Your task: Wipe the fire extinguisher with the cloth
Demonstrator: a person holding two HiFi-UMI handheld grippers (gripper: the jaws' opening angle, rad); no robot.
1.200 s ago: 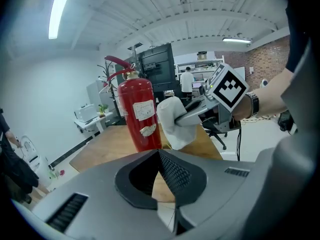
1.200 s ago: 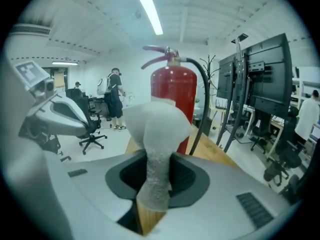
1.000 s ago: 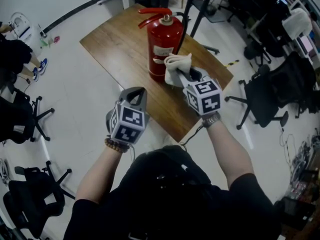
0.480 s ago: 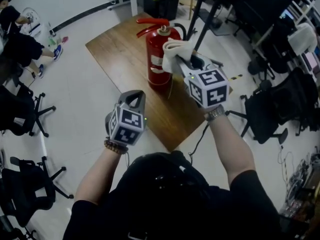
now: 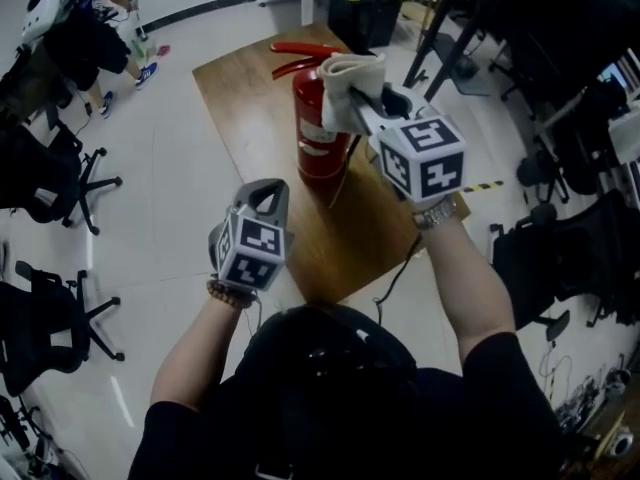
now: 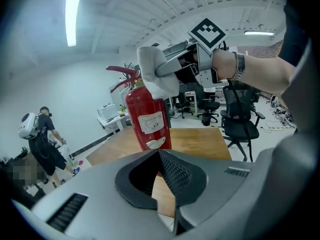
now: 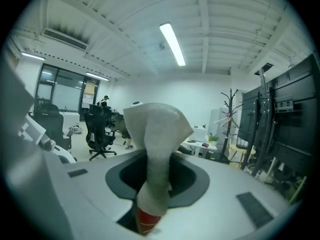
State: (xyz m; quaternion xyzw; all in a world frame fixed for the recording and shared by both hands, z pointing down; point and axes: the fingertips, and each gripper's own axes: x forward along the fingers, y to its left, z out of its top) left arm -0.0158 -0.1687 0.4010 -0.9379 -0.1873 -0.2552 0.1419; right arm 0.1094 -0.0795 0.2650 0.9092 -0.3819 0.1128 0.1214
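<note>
**Head view:** A wooden table sits at an angle, with one corner at 6 o'clock just beyond the person's head. Bare pale floor lies open along its 9 o'clock edge. Office chairs stand further out that way, and more chairs crowd the 3 o'clock side. The fire extinguisher stands upright near the table's middle, its long axis vertical and its red levers pointing to about 9 o'clock. The right gripper is clamped on a white cloth, which is pressed against the top of the cylinder. The left gripper hangs at 7 o'clock of the extinguisher, apart from it, above the table's near edge.

**Left gripper view:** The left gripper has its jaws closed together with nothing between them. Beyond them the fire extinguisher rises upright, its label facing this way. The cloth lies against its shoulder at 1 o'clock.

**Right gripper view:** The right gripper pinches the cloth, which bunches upward. The red body shows just below at 6 o'clock.
</note>
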